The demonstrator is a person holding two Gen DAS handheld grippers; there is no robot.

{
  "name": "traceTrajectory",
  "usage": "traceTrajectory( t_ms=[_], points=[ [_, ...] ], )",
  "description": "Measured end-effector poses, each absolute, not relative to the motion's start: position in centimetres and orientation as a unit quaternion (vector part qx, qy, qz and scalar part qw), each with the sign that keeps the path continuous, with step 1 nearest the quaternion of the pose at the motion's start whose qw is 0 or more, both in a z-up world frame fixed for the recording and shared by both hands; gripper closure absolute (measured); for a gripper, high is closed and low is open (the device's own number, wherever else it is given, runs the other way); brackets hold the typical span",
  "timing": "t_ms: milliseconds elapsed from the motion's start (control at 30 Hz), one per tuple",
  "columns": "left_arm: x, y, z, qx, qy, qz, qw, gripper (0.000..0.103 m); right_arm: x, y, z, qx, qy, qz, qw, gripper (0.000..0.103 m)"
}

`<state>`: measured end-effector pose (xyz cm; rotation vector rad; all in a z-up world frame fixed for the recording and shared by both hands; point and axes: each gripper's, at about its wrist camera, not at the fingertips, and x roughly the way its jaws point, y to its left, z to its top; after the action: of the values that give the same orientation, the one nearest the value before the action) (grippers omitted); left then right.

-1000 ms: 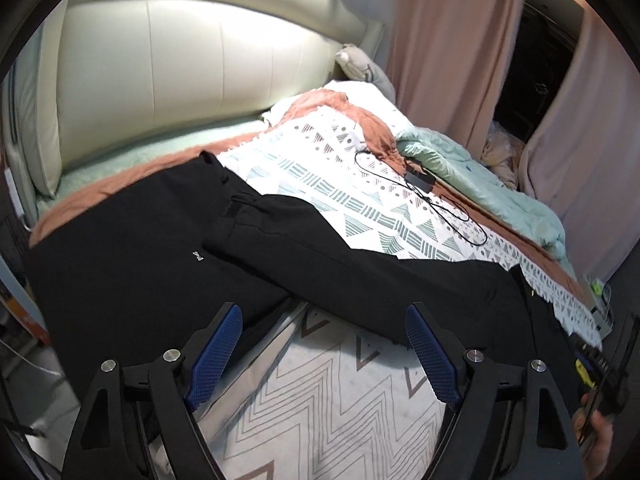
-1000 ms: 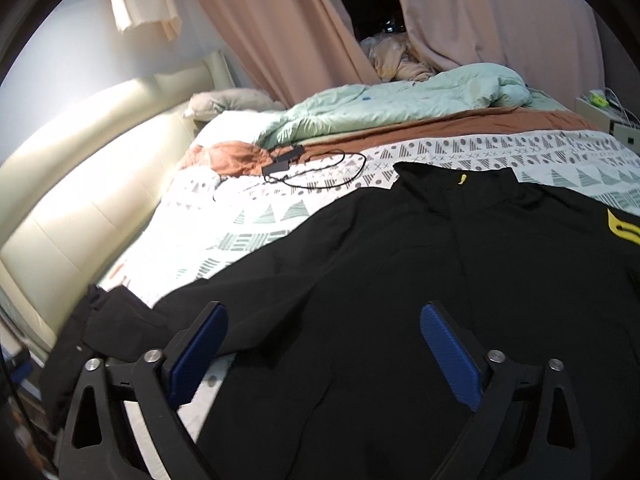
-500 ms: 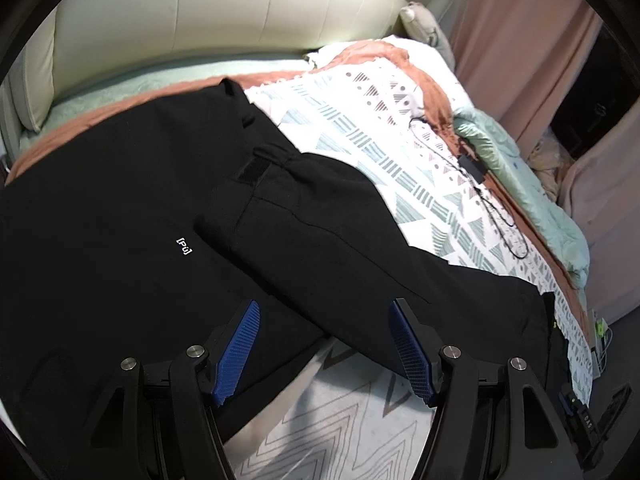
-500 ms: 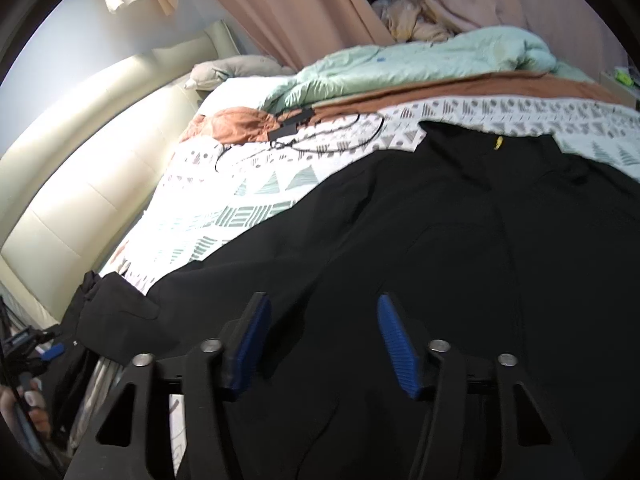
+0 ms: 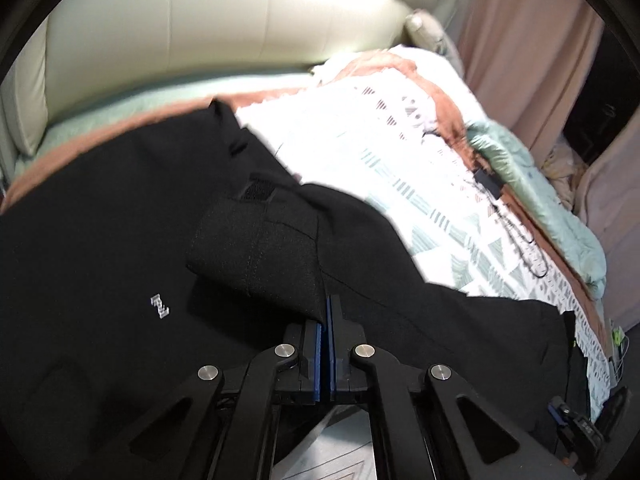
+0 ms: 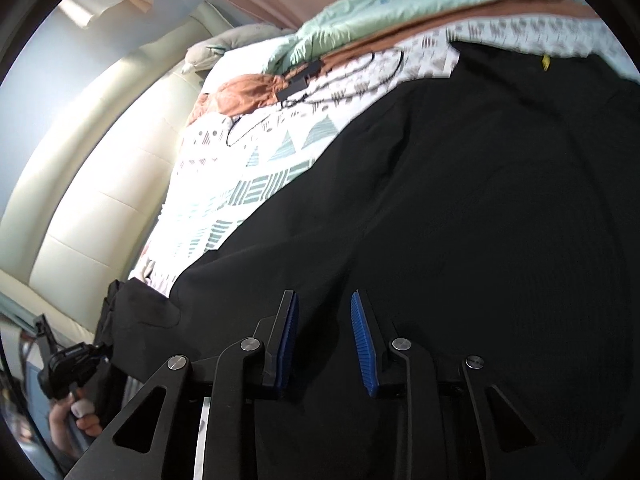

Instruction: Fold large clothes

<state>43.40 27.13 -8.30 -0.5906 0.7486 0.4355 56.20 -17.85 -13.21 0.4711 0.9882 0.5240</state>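
Note:
A large black garment (image 5: 100,240) with a small white logo (image 5: 160,306) lies spread over the bed. Its sleeve is folded across the body, the cuff (image 5: 260,252) lying on top. My left gripper (image 5: 325,316) is shut, with the cuff's near corner pinched between the blue pads. In the right wrist view the garment (image 6: 480,200) fills the frame, a yellow tag (image 6: 546,62) at its far edge. My right gripper (image 6: 325,312) hangs low over the fabric. Its jaws are closing, and black cloth shows in the narrow gap, though the pads are not seen pressing it.
A cream padded headboard (image 5: 200,40) runs along the far side. The patterned bedspread (image 5: 380,140) carries a black adapter with a cable (image 5: 488,184). Beyond lie a mint quilt (image 5: 540,208) and pink curtains (image 5: 520,40). A hand (image 6: 76,412) holds the other gripper at lower left.
The left gripper came down onto the sleeve cuff and went from wide open to shut. The right gripper sank toward the garment and its jaws narrowed steadily.

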Motion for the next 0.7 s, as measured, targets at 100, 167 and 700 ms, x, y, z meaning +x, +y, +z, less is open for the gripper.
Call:
traceTrajectory(
  t_ms=[100, 167, 700],
  points=[
    [43.1, 26.3, -5.2, -0.279, 0.330, 0.191, 0.881, 0.102, 57.3, -17.0, -15.1, 0.235, 0.483, 0.245, 0.807, 0.075],
    [43.2, 25.7, -2.9, -0.280, 0.314, 0.178, 0.890, 0.102, 57.7, -16.4, -16.3, 0.232, 0.500, 0.238, 0.799, 0.075],
    [47.2, 11.3, 13.3, -0.186, 0.242, 0.015, 0.952, 0.103, 51.0, -26.3, -9.9, 0.278, 0.445, 0.196, 0.829, 0.046]
  ],
)
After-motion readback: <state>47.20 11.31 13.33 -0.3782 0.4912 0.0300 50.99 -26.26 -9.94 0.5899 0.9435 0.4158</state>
